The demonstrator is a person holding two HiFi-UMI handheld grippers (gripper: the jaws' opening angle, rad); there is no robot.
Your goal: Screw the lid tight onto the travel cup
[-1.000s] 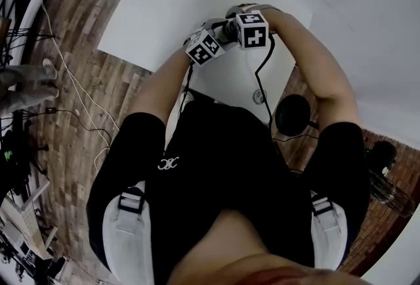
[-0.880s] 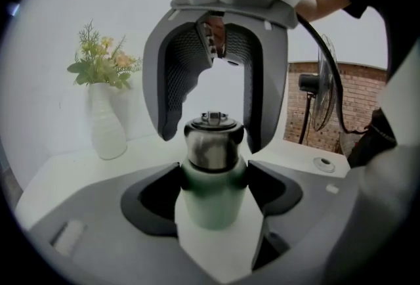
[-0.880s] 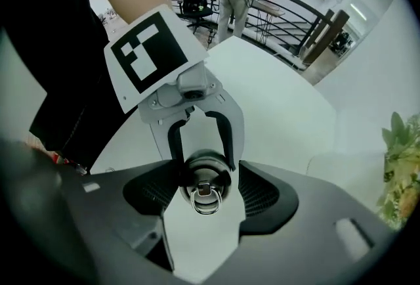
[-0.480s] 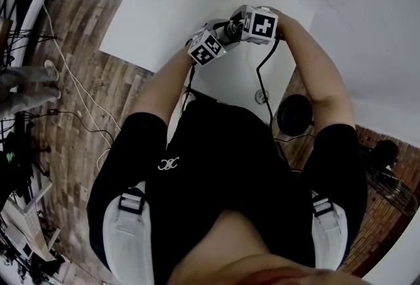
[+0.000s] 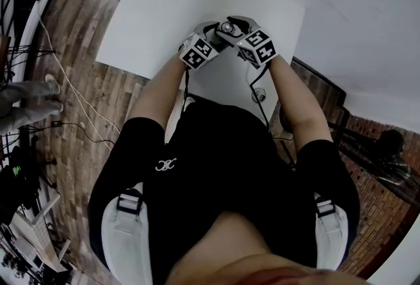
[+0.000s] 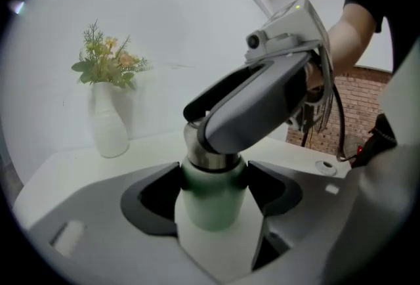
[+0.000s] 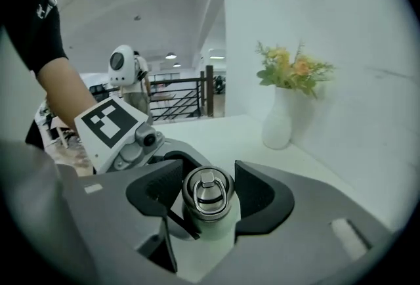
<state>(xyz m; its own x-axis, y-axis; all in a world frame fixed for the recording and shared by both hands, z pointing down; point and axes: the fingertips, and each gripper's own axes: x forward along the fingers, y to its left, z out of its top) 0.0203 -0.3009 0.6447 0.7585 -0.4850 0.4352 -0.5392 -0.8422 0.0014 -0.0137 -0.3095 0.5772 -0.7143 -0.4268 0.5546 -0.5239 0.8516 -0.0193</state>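
White table (image 5: 157, 14), wood floor (image 5: 79, 93), travel cup (image 6: 211, 201), lid (image 7: 207, 193)

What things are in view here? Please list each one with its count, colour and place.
table: one, white, centre of the head view.
floor: one, brown wood, around the table.
vase: one, white, table's far edge.
flowers: one bunch, yellow and green, in the vase.
travel cup: one, pale green, over the table's middle.
lid: one, steel, on the travel cup.
left gripper: one, grey, shut on the travel cup.
right gripper: one, grey, shut on the lid.
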